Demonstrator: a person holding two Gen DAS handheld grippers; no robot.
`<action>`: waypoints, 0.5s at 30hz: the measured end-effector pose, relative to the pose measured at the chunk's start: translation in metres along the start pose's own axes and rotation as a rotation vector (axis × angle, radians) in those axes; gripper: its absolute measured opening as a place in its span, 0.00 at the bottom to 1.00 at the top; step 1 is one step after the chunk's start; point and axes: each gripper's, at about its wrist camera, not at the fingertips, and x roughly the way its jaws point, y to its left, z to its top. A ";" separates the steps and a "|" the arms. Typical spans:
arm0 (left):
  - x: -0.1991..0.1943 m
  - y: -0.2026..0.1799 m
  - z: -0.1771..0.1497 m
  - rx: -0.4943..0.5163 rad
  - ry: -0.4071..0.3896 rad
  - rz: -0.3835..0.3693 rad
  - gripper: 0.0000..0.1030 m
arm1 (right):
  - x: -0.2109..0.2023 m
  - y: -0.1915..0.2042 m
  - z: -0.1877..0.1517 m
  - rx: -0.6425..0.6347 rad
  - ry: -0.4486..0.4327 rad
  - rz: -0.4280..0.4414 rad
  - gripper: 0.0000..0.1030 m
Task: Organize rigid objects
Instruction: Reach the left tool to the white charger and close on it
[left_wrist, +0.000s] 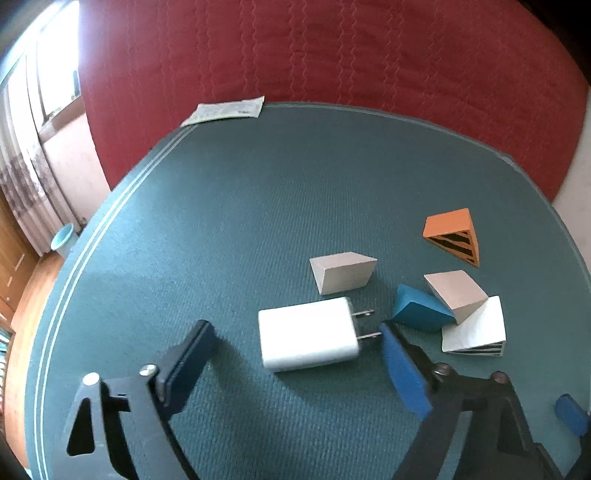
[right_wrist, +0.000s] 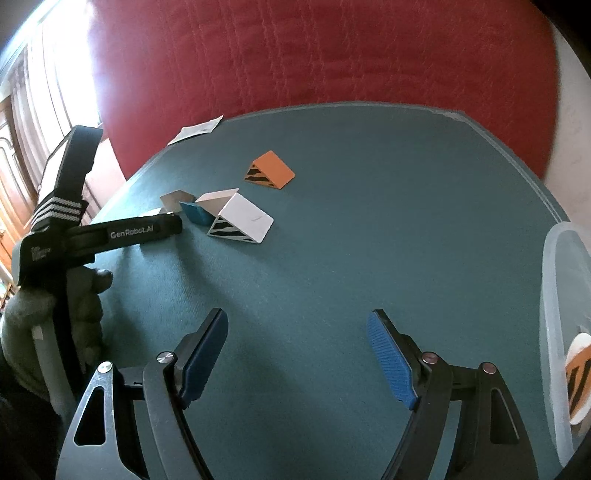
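A white plug charger (left_wrist: 308, 334) lies flat on the green mat (left_wrist: 221, 221), prongs pointing right. My left gripper (left_wrist: 295, 328) straddles it, open; the left pad stands clear of it and the right pad sits by the prong tips. Beyond it lie a grey wedge (left_wrist: 341, 273), a blue wedge (left_wrist: 417, 308), a second grey wedge (left_wrist: 454, 295), a white striped wedge (left_wrist: 476, 330) and an orange striped wedge (left_wrist: 452, 234). My right gripper (right_wrist: 297, 314) hangs open over bare mat, well short of the white wedge (right_wrist: 243, 219) and the orange wedge (right_wrist: 271, 170).
A clear plastic bin (right_wrist: 554, 295) stands at the mat's right edge with an orange striped piece (right_wrist: 578, 380) inside. A gloved hand (right_wrist: 85, 295) holds the left gripper's handle. A paper slip (left_wrist: 225, 110) lies at the far corner. A red quilted cover (left_wrist: 332, 55) lies behind.
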 end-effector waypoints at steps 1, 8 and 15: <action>-0.001 -0.001 0.000 0.005 -0.005 -0.005 0.79 | 0.002 0.000 0.001 0.004 0.006 0.004 0.77; -0.005 0.000 -0.004 0.010 -0.031 -0.055 0.62 | 0.007 0.007 0.013 -0.026 0.030 0.018 0.77; -0.009 0.005 -0.008 -0.021 -0.046 -0.068 0.62 | 0.015 0.017 0.036 -0.066 -0.011 0.030 0.77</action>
